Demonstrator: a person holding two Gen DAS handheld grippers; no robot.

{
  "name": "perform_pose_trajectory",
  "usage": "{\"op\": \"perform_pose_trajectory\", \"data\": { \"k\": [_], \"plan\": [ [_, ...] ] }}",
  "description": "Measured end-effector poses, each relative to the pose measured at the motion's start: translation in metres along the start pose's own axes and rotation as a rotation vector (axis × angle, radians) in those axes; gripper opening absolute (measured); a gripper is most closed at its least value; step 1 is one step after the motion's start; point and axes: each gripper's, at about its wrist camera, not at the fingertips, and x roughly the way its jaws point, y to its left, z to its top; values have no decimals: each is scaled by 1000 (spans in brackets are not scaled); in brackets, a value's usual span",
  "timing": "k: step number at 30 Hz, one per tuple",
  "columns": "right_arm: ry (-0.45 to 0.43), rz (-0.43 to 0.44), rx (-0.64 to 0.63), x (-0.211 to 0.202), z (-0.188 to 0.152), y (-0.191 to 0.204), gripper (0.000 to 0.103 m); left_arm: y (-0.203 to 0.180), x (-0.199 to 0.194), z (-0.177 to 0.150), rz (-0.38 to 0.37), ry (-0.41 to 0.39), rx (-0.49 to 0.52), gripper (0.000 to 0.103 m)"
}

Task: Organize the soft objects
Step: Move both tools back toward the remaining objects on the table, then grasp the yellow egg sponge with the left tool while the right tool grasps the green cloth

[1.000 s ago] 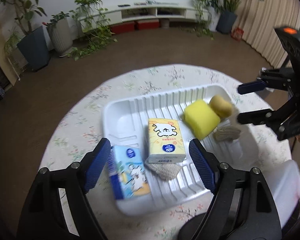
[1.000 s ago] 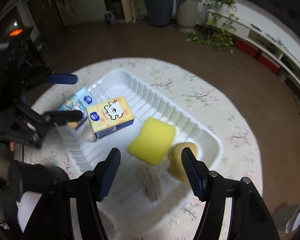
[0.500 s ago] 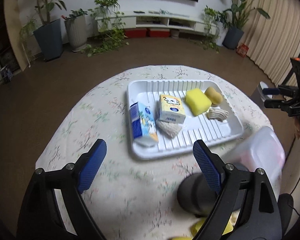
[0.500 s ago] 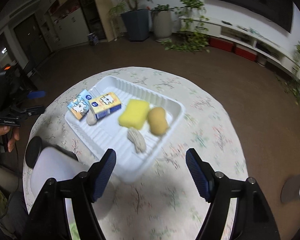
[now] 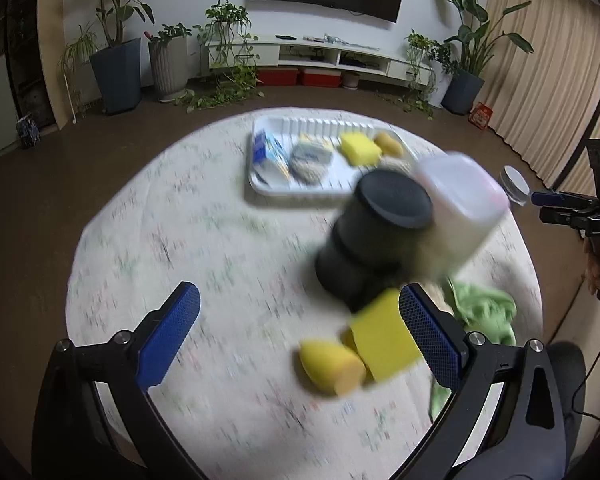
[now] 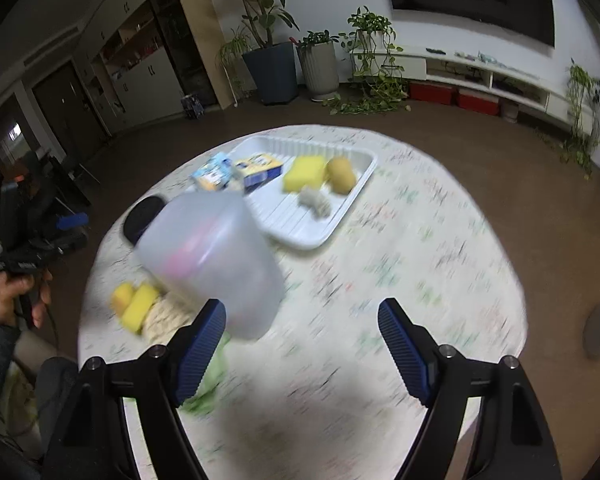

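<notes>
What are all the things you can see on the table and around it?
Tray: one, white, far side of table.
Tissue packs: two, blue and yellow, in tray.
Sponges: two, yellow, in tray.
Sponges: two, yellow, near table edge.
Jug: one, cloudy white, mid-table.
Black container: one, beside jug.
Cloth: one, green, near edge.
Potted plants: several, green, on floor.
Left gripper: open, empty.
Right gripper: open, empty.

Motion blur smears the counter (image 5: 204, 240) and white tray (image 6: 320, 236). The green cloth (image 5: 484, 312) is partly hidden behind a finger (image 5: 428, 336).
</notes>
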Motion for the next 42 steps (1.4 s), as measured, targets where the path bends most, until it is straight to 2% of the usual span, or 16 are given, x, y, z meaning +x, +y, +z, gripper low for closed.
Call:
{"op": "perform_pose_trajectory", "data": {
  "k": [8,14,19,23,25,32,42],
  "plan": [
    [6,40,-52,4,-65,71,92,-22,-21,-57,-3,2,-11,102],
    [18,40,-85,27,-94,119,94,-39,-26,-94,-7,5,-33,102],
    [40,-17,-79,54,-108,138,94,-45,-22,-115,-17,11,-81,102],
    [19,-113,-49,64,-107,137,94,-39,-15,-110,8,-7,-125,102],
    [13,-132,-22,69,-106,133,94,-36,-8,-104,23,-5,-128,102],
    [14,-156,-2,85,-102,133,94,-33,25,-90,36,38,-121,102],
    [26,-135,-7,100,-92,130,93,-11,62,-73,35,122,-69,102]
  ]
}}
